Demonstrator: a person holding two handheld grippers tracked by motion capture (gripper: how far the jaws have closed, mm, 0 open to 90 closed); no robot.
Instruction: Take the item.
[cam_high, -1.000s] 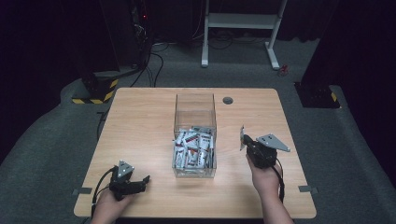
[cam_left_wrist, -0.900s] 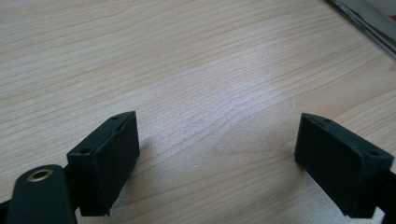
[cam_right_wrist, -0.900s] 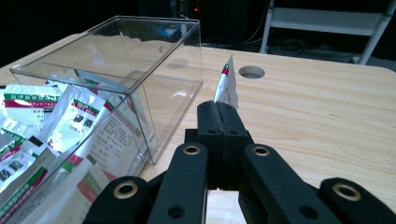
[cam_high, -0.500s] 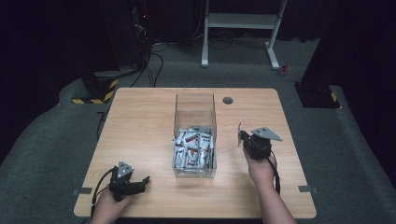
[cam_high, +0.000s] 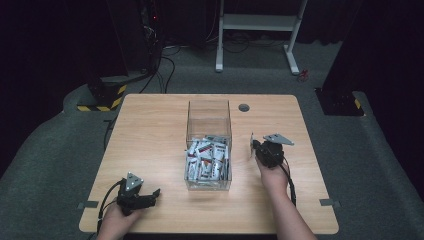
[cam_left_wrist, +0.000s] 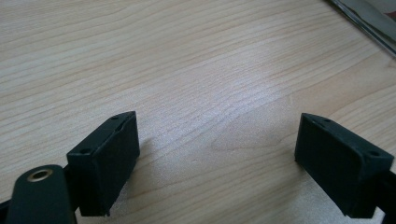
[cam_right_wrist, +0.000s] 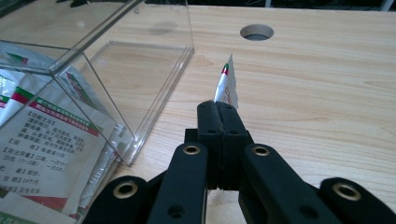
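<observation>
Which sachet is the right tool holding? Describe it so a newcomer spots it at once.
Start at the clear box in the middle of the wooden table; just to its right a hand holds the right tool. Pinched edge-on in its shut jaws is one thin white sachet with red and green marks. Unlike the sachets piled inside the box, it is outside, over bare wood.

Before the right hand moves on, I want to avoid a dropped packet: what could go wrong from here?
1. The right gripper pinches the sachet only by its lower edge, so the thin packet could slip or twist out.
2. The clear box stands close beside that gripper; a sideways swing might knock its wall.
3. The left gripper rests open on the table, away from the box, so it probably couldn't steady anything quickly.
</observation>
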